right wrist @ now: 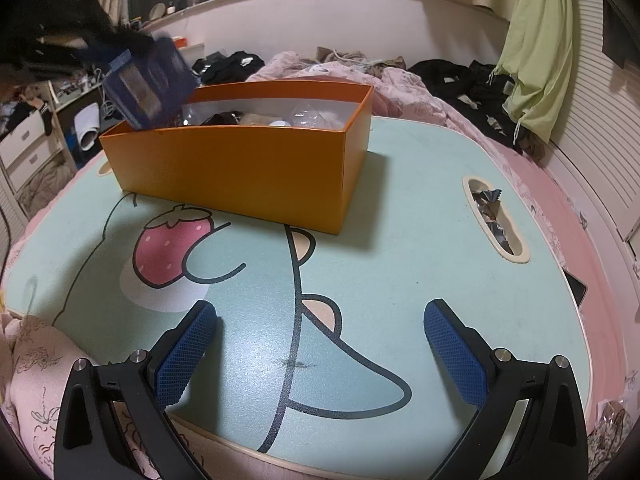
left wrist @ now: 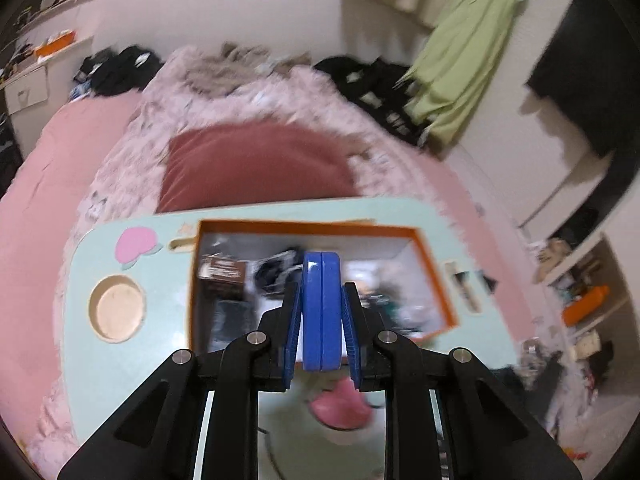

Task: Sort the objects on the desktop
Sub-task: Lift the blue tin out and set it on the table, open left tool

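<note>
Blue tin [left wrist: 321, 312] clamped edge-on in left gripper [left wrist: 321, 320], frame centre, above orange box [left wrist: 434, 264]. Step: carry to box. Next: lower in, release. Right gripper [right wrist: 320, 356] spread, empty, over table [right wrist: 400, 264].

The left black plastic two-finger gripper [left wrist: 321, 316] has angular linkage arms joined by round silver pivot screws, and its fingers carry ribbed blue pads [left wrist: 294, 320]. The right black plastic two-finger gripper [right wrist: 320, 354] is built alike, with blue pads [right wrist: 186, 356] finely cross-hatched.
</note>
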A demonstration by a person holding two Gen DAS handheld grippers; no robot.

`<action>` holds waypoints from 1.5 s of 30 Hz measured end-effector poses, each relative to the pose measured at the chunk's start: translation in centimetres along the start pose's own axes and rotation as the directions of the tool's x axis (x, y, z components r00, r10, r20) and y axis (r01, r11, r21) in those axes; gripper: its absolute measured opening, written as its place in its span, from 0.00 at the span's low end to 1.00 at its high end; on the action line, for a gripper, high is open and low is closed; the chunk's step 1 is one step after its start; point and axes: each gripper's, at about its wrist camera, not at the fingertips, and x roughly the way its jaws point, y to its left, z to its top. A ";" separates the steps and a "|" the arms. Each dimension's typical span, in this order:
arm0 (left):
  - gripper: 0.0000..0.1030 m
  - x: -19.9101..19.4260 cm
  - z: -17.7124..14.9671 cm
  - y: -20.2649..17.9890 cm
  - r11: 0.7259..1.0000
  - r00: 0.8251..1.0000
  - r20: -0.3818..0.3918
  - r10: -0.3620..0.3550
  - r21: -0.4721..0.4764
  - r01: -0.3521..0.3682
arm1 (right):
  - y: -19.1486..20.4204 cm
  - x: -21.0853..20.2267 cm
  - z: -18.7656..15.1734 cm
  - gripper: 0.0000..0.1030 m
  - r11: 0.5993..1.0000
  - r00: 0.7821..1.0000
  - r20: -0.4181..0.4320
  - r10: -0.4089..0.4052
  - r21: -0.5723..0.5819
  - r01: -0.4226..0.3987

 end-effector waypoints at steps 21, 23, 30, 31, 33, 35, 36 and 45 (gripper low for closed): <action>0.54 2.3 -11.4 4.1 0.992 0.999 0.023 0.034 -0.123 -0.031 | -0.3 -0.6 -0.2 1.00 1.000 1.000 0.001 0.001 0.000 -0.001; 0.66 1.5 -12.5 2.8 0.993 0.993 0.007 0.115 -0.041 -0.114 | -0.3 -0.6 -0.2 1.00 1.000 1.000 0.001 0.001 0.000 -0.001; 1.00 4.7 -16.2 -0.1 0.957 0.973 -0.060 0.223 0.203 -0.207 | -0.4 -0.6 -0.2 1.00 1.000 1.000 0.003 0.002 -0.001 -0.002; 1.00 5.0 -15.9 0.2 0.959 0.972 -0.067 0.227 0.189 -0.211 | -0.4 -0.6 -0.2 1.00 1.000 1.000 0.002 0.002 -0.001 -0.002; 1.00 5.3 -15.6 0.9 0.960 0.968 -0.062 0.242 0.158 -0.230 | -0.5 -0.5 -0.2 1.00 1.000 1.000 0.002 0.001 -0.002 -0.001; 1.00 5.4 -15.7 1.3 0.960 0.968 -0.051 0.245 0.149 -0.236 | -0.5 -0.5 -0.3 1.00 1.000 1.000 0.002 0.000 -0.002 0.000; 1.00 5.4 -15.7 1.4 0.961 0.968 -0.047 0.245 0.148 -0.236 | -0.6 -0.5 -0.3 1.00 1.000 1.000 0.002 0.001 -0.002 -0.001; 1.00 5.2 -15.7 1.3 0.960 0.968 -0.037 0.247 0.146 -0.239 | -0.7 -0.5 -0.3 1.00 1.000 1.000 0.002 0.001 -0.002 -0.001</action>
